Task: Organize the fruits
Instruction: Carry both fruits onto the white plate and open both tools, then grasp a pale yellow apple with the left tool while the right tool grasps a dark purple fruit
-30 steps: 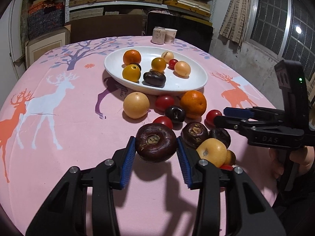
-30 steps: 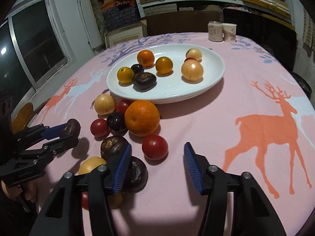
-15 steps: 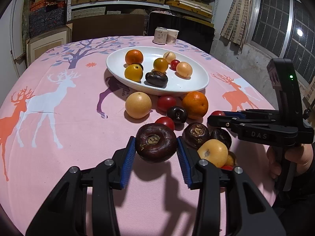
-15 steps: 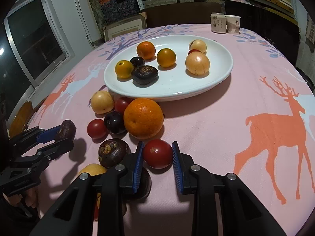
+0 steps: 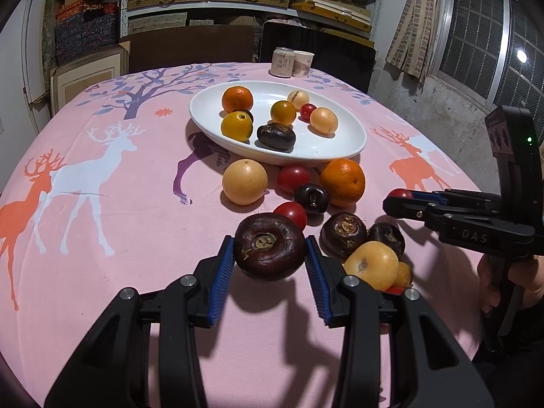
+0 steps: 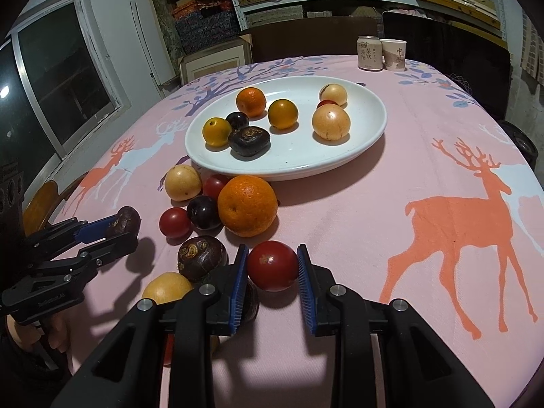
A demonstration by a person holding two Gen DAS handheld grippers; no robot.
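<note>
My left gripper is shut on a dark purple mangosteen and holds it just above the pink tablecloth. My right gripper is shut on a red tomato, lifted slightly off the cloth; it shows at the right of the left wrist view. A white oval plate holds several fruits: oranges, yellow fruits, a dark mangosteen. Loose fruit lies in front of the plate: a big orange, a pale round fruit, tomatoes, a dark plum, mangosteens.
A drink can and a paper cup stand at the table's far edge. Shelves with boxes and a dark chair stand behind the table. A window is on one side. The table drops off on all sides.
My right gripper has closed on the red tomato and lifted it slightly. My left gripper still holds the mangosteen and has drawn a little nearer the plate.
</note>
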